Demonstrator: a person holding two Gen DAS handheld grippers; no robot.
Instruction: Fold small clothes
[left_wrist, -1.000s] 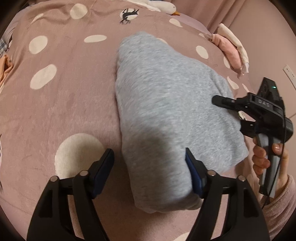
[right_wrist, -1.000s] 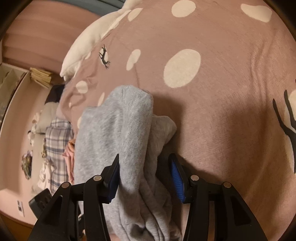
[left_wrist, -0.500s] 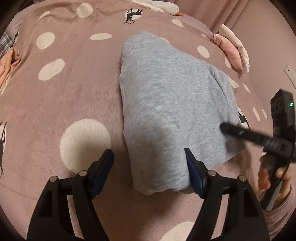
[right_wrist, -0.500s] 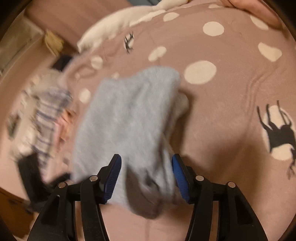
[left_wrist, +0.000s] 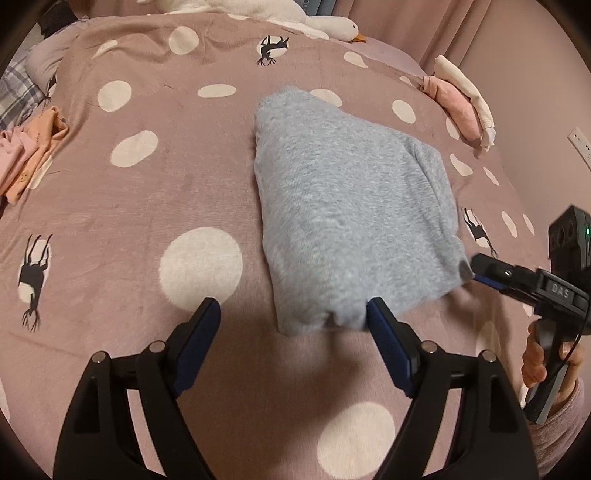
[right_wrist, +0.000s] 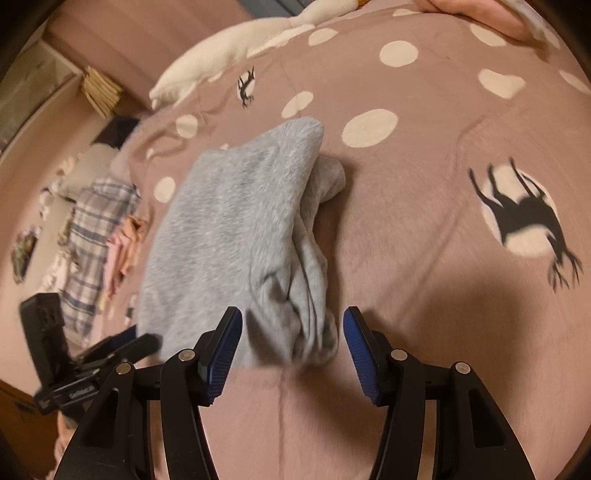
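Observation:
A folded grey knit garment (left_wrist: 351, 206) lies on the pink dotted blanket (left_wrist: 147, 206); in the right wrist view (right_wrist: 229, 236) its layered open edges face my right gripper. My left gripper (left_wrist: 293, 325) is open and empty, just short of the garment's near edge. My right gripper (right_wrist: 291, 339) is open and empty, its jaws standing either side of the garment's near corner without gripping it. The right gripper also shows in the left wrist view (left_wrist: 480, 271) at the garment's right corner. The left gripper shows in the right wrist view (right_wrist: 110, 350) at lower left.
Folded pink and cream clothes (left_wrist: 461, 99) lie at the blanket's far right. An orange and pink pile (left_wrist: 26, 155) and plaid cloth (right_wrist: 92, 236) lie at the left. A white goose plush (left_wrist: 295, 18) lies along the far edge. A wall stands at the right.
Both grippers have pulled back from the grey garment, which now lies released on the blanket. The right gripper dropped lower at the garment's right corner.

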